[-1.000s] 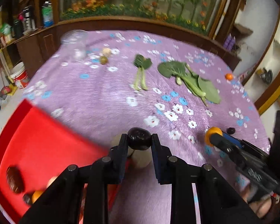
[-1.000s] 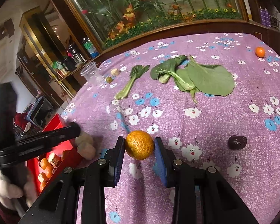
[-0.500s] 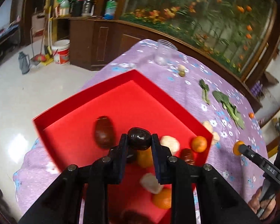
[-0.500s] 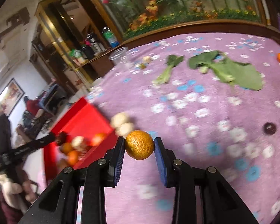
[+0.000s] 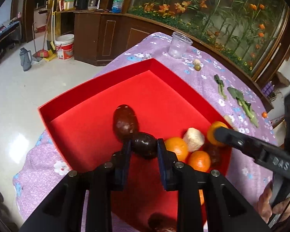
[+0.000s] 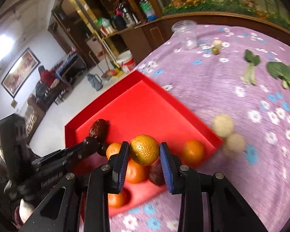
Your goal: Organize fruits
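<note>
**Both grippers loaded, parked over the red tray**

So the left gripper (image 5: 144,148) is pinching a dark plum (image 5: 144,145) between its blue pads, jaws squeezed snug on it, held above the red tray (image 5: 98,89). The right gripper (image 6: 145,151) has an orange (image 6: 144,149) clamped the same way, over the near corner of that tray. In the left view you can spot the right gripper coming in from the right edge with its orange (image 5: 212,133) just over the tray's rim.

Inside the tray there's already a little pile at the near corner: a big brown fruit (image 5: 125,122) just behind the plum, two more oranges (image 5: 176,148) side by side, a pale peeled-looking chunk (image 5: 194,139) touching them, and another dark fruit (image 5: 212,153) tucked between. One more dark thing sits at the bottom edge of the left view, too cut off to tell what it is. The rest of the tray floor is bare red.

The tray sits at the corner of a table with a purple flowery cloth (image 6: 232,100). Just outside the tray's right wall are a couple of pale round lumps (image 6: 223,124), blurry in the right view. Farther out: a clear plastic cup (image 5: 179,44), a small green fruit (image 5: 197,67) beside a pale bit, some leafy greens (image 5: 239,101), and a tiny orange (image 5: 264,114) way off near the far edge.
</note>
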`<state>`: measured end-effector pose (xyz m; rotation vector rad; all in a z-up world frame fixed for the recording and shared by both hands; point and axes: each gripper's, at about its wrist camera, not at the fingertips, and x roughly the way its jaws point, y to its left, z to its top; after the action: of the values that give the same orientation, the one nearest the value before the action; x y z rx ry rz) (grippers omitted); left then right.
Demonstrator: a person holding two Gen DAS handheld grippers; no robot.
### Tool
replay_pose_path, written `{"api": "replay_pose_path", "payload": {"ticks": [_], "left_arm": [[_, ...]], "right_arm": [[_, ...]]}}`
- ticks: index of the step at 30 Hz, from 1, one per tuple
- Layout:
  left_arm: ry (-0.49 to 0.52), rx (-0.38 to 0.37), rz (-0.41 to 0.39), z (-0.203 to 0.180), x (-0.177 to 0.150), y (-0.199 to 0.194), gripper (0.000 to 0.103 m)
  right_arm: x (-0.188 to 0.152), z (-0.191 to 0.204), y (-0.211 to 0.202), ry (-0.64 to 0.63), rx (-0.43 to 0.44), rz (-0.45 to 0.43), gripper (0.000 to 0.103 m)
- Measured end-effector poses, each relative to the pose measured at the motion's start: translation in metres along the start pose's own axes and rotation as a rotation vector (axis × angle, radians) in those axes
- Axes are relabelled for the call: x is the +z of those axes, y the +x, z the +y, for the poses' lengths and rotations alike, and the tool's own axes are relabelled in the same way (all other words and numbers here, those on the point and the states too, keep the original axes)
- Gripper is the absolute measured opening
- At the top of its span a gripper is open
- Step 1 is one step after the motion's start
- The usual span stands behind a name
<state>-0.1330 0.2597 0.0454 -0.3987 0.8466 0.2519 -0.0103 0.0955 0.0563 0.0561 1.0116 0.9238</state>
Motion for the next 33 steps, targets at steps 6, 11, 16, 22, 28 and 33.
{"api": "replay_pose_path", "payload": {"ticks": [6, 11, 16, 22, 28, 33], "left_arm": [[-0.019, -0.01, -0.026, 0.013, 0.005, -0.01, 0.048], [-0.037, -0.016, -0.073, 0.014, 0.01, -0.023, 0.06], [-0.022, 0.001, -0.109, 0.009, 0.011, -0.033, 0.061], [0.017, 0.045, -0.166, -0.012, 0.01, -0.05, 0.074], [0.074, 0.148, -0.242, -0.046, 0.0, -0.068, 0.095], [0.139, 0.176, -0.262, -0.076, -0.014, -0.073, 0.095]], "right_arm": [[0.011, 0.014, 0.029, -0.049, -0.032, 0.024, 0.037], [0.011, 0.02, 0.027, -0.073, -0.041, 0.019, 0.042], [0.009, 0.016, 0.0, -0.044, -0.028, -0.047, 0.046], [-0.01, 0.003, -0.047, 0.012, -0.047, -0.16, 0.055], [-0.046, -0.016, -0.084, 0.065, -0.216, -0.241, 0.065], [-0.072, -0.025, -0.102, 0.089, -0.297, -0.269, 0.071]]}}
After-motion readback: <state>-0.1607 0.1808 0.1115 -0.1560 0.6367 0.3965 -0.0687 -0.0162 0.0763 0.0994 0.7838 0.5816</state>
